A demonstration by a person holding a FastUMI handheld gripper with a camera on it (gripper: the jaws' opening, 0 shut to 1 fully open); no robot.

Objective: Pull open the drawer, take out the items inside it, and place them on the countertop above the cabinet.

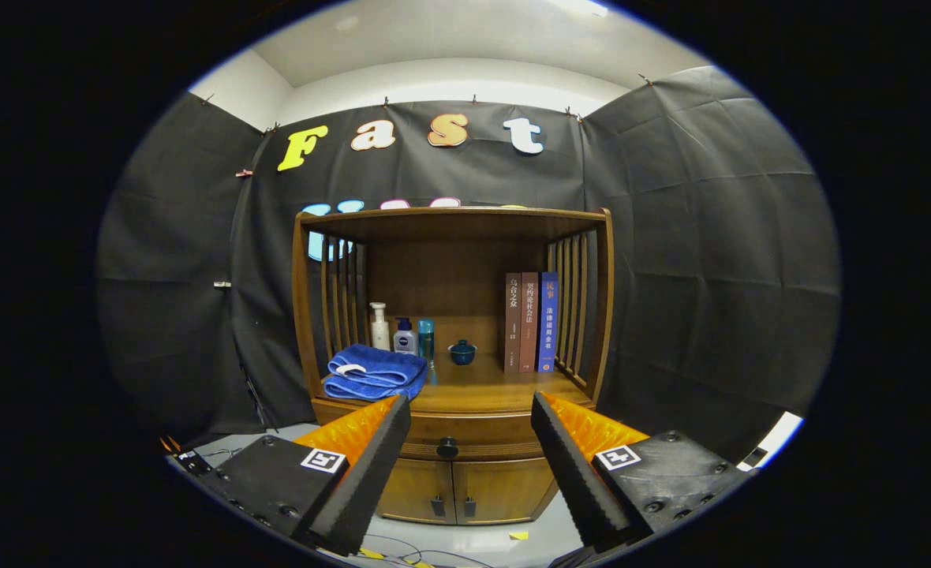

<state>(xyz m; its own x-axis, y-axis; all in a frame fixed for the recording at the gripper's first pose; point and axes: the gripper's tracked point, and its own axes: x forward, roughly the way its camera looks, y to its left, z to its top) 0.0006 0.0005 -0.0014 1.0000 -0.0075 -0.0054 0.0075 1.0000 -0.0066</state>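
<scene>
Straight ahead of the tongs (469, 442) stands a wooden cabinet (454, 379), well beyond the fingertips. Tongs spread wide, nothing between the fingers (371, 465); they grip nothing.

Drawer (477, 442): shut, flush with the cabinet front, seen in the gap between the two fingers. Its round dark knob (447, 447) sits a little nearer the left finger than the right. Contents cannot be seen.

Below the drawer, two cabinet doors (465, 489), closed, each with a small dark handle near the centre seam.

Counter (481, 390) above the drawer, just past the fingertips:
- folded blue towel (375, 372), beyond the left finger, at the counter's front edge
- behind the towel, a white pump bottle (379, 326), a smaller dark-blue bottle (405, 337) and a slim teal bottle (427, 339), standing close together
- small dark-blue lidded cup (461, 352), roughly midway between the fingers, farther back
- three upright books (530, 322), beyond the right finger, leaning against the slatted right side

A top shelf (450, 214) roofs the counter, carried by slatted side panels.

Grey floor (481, 540) under the cabinet, with cables and a yellow scrap of tape (518, 535) between the fingers' bases.
</scene>
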